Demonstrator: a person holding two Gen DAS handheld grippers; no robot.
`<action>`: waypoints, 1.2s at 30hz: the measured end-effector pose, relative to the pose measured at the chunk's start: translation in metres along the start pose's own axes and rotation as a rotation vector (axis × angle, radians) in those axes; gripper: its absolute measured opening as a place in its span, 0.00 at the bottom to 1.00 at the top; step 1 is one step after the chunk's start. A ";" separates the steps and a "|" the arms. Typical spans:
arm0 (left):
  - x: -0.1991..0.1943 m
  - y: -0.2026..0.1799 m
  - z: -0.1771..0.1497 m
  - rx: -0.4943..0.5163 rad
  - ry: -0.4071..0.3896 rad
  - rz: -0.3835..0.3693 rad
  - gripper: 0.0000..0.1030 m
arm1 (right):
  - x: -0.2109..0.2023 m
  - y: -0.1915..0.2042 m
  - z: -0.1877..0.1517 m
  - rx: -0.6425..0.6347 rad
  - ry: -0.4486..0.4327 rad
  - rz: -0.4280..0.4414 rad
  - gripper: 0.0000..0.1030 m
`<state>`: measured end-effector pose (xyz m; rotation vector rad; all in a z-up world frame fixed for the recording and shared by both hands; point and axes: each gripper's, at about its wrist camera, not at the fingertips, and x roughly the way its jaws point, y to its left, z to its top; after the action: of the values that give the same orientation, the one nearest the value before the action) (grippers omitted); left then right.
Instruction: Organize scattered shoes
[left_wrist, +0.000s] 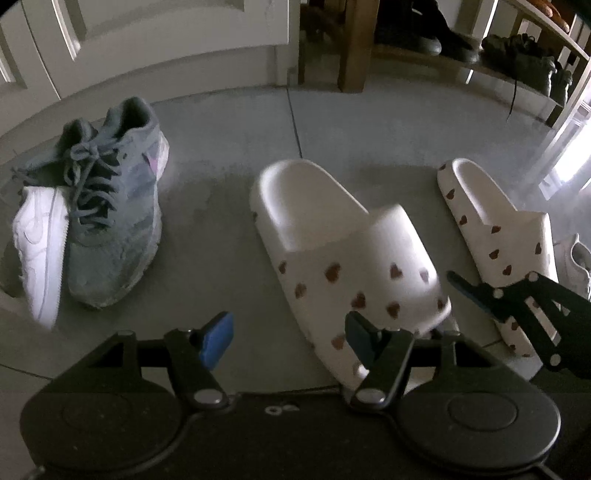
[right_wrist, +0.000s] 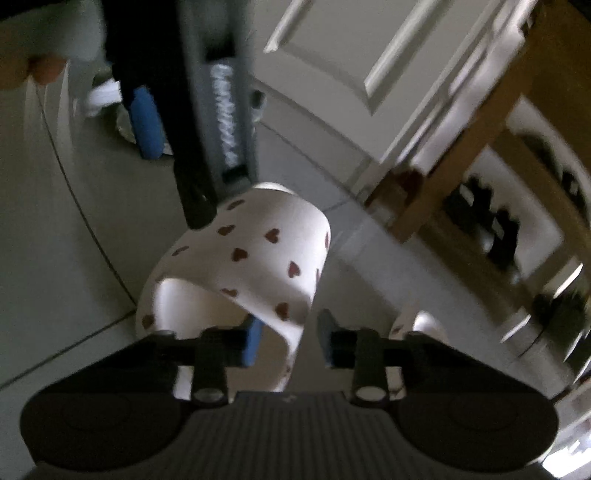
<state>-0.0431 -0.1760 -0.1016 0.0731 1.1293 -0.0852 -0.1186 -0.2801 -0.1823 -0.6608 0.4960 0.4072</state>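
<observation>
The shoes lie loose on the tiled floor (left_wrist: 229, 155), short of the wooden shoe rack (left_wrist: 517, 74), which already carries dark pairs on its shelves. A judgement: the rack is where these are meant to go.

The two heart-print slides are a pair, side by side but apart, heels toward the rack. The near slide (left_wrist: 343, 254) has its toe under the left gripper (left_wrist: 288, 339). That gripper's jaws stand wide and hold nothing. One blue pad sits over the toe edge, the other over bare floor. This looks like a hover lined up on the strap, ready to take this slide once the other hand is set.

The right gripper (right_wrist: 290, 339) comes in low from the side at the strap of the second slide (left_wrist: 495, 225). Its jaws are narrow, one pad tucked under the strap and the other outside it. The strap is the only thin, raised part a narrow jaw can pinch, which explains the angle. A sliver of gap seems to show beside the outer pad, and the view is blurred, so I cannot tell whether the pads are pressing yet.

A grey trainer (left_wrist: 114, 206) and a white trainer (left_wrist: 40, 251) lie touching off to the left, untouched. They look like later work.
</observation>
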 end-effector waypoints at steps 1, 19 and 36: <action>0.001 0.001 0.000 -0.001 0.004 0.002 0.65 | 0.000 0.002 0.000 -0.009 -0.010 -0.012 0.26; 0.003 -0.005 -0.002 0.033 -0.003 0.006 0.66 | -0.028 -0.039 -0.030 0.331 -0.006 -0.215 0.16; 0.004 -0.001 -0.003 0.022 -0.001 0.036 0.66 | -0.059 -0.016 -0.047 0.330 0.101 -0.193 0.68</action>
<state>-0.0441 -0.1772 -0.1063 0.1128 1.1255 -0.0658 -0.1725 -0.3341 -0.1741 -0.4058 0.5750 0.1053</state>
